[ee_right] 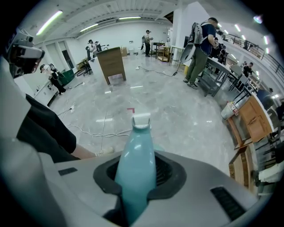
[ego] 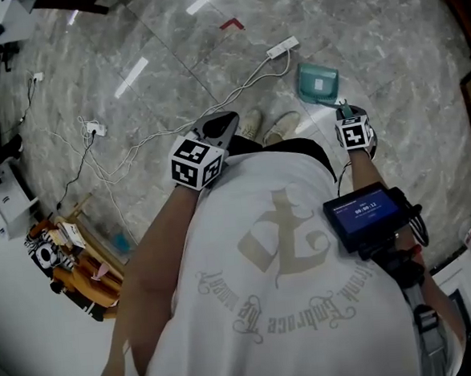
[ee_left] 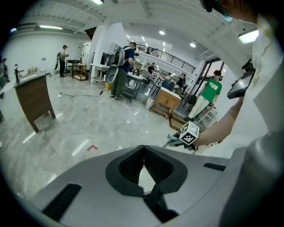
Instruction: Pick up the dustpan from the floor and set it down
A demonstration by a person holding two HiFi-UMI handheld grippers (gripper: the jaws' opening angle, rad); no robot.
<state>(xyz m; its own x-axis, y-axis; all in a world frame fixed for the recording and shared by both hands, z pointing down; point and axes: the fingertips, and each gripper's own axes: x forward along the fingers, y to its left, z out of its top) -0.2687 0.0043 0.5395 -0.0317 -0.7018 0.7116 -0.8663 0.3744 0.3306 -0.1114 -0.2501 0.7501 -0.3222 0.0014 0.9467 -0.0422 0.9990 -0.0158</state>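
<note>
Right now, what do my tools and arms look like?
Left tool and right tool: grey shells, black ribbed pads. Each carries a white cube with black square markers. White printed T-shirt, no long sleeves.

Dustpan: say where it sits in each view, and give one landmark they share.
Head view: dustpan at upper right.
Left gripper view: a teal sliver right of centre.
Right gripper view: its handle at bottom centre, between the jaws.
Shared landmark: the red corner mark.
</note>
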